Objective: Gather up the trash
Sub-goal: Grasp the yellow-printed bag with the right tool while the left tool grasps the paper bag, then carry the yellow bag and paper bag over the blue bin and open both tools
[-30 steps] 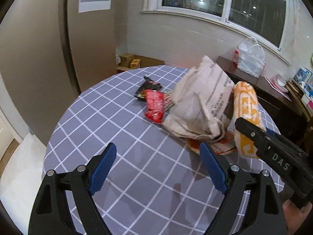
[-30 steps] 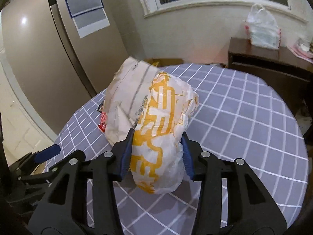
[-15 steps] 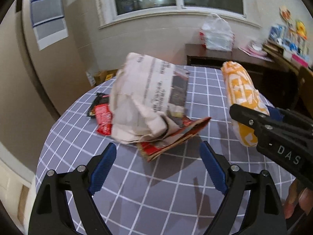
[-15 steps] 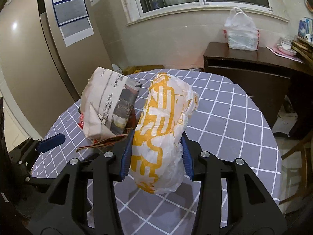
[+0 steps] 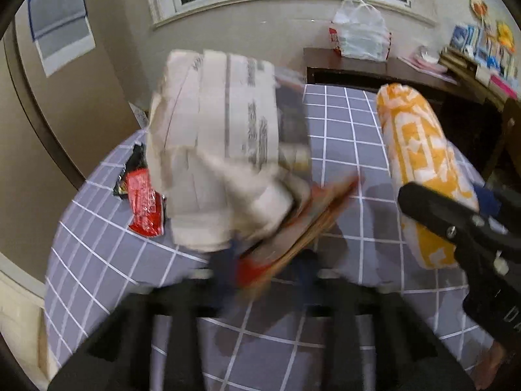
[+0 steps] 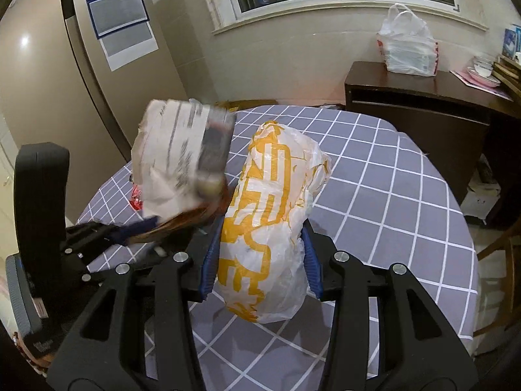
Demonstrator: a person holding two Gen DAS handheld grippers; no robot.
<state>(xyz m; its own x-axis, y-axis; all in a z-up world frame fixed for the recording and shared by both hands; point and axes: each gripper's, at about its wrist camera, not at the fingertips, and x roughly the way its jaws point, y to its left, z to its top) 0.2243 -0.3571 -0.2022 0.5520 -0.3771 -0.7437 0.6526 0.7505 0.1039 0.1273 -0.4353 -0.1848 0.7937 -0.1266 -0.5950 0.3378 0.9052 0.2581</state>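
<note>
The step in hand is the gathering of a second piece of trash while the first one is already carried. The right claw (image 6: 260, 270) is partly closed on the yellow-and-white plastic bag (image 6: 270, 224); its blue pads press the bag from both sides, and the bag stands up between them above the surface (image 6: 390, 195), which has a grey checked cloth.

The left claw (image 5: 267, 267) is closing at this moment. Between its jaws lies the flat brown and red edge of the crumpled paper bag (image 5: 221, 150), a pale printed bag that leans just left of the plastic bag. The left wrist view is blurred here, so I cannot say surely if the pads already press on the edge; they seem very near to it or just touching. The bag itself looks tilted, with its lower corner in the jaws.

Behind the paper bag, a red wrapper (image 5: 143, 202) and a dark wrapper (image 5: 130, 169) lie flat on the surface, so more trash remains after this.

I judge the next move needs the left jaws to finish closing firmly on that thin edge before any lift, because crumpled paper can slip out or tear. Then both bags should go to a place for trash, which I do not see in these views
</note>
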